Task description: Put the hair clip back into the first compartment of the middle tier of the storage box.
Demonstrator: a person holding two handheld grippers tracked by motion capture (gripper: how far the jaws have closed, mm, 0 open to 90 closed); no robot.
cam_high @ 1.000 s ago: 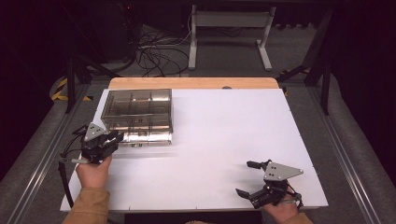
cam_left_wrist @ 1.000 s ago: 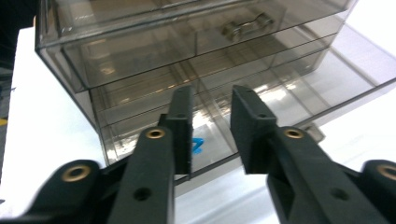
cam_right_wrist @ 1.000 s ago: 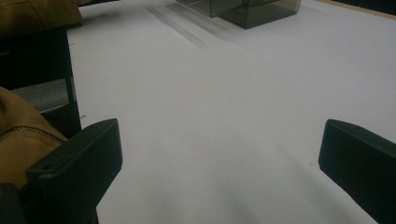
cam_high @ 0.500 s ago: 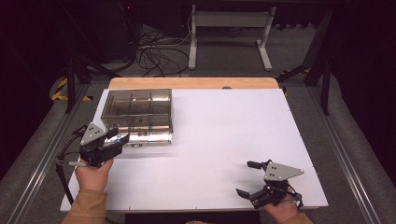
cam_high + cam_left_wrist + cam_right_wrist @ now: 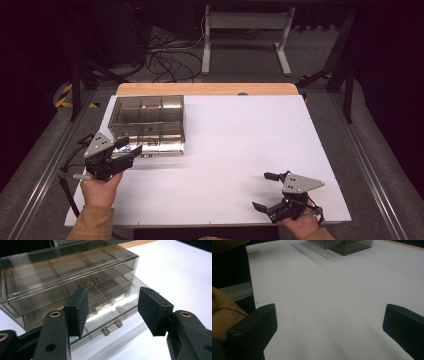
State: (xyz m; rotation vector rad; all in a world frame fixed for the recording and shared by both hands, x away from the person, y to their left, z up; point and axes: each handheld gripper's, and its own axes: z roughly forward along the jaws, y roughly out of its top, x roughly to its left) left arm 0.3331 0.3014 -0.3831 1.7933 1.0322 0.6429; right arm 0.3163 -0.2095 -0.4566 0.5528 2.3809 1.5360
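The left gripper [image 5: 127,152], jaws half open and empty, faced the clear smoky plastic 2-drawer box [image 5: 148,123] at the table's 10 o'clock (lower drawer ajar), where a careless close might miss the small handle [image 5: 112,327]; the right gripper [image 5: 266,191] sat wide open, empty.

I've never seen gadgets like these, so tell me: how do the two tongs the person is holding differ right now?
The left tongs sit right in front of the clear drawer box, aimed at its lower drawer handle; the right tongs rest far from it, over bare white table. The left tongs' jaws stand moderately apart; the right tongs' jaws are spread much wider. Both are open, hold nothing, and carry a grey three-cornered plate.
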